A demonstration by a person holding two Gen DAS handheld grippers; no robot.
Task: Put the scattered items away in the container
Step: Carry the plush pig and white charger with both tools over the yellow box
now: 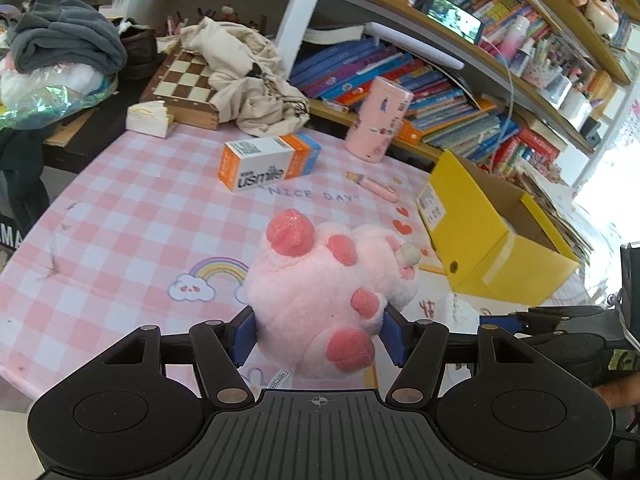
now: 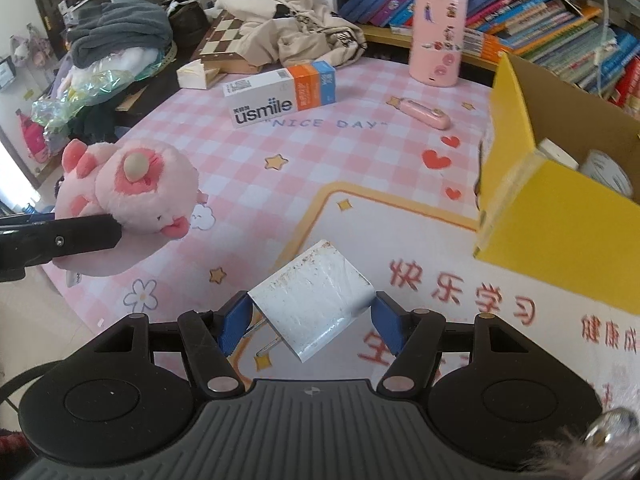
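The left gripper point(image 1: 318, 334) was clamped on a fluffy pink plush toy with darker pink paws point(image 1: 320, 288), held above the pink checked tablecloth point(image 1: 120, 208). The right gripper point(image 2: 308, 326) was closed on a white, scuffed two-pin plug adapter point(image 2: 314, 300), its blue pads point(image 2: 234, 326) pressed against both sides. Further right stood the open yellow cardboard box point(image 2: 560, 232), holding a white roll point(image 2: 608, 174) and another pale item. Beyond lay a pink pen-shaped device point(image 2: 424, 114), a white-and-orange toothpaste carton point(image 2: 280, 94) and an upright pink cylindrical tin point(image 2: 438, 36).
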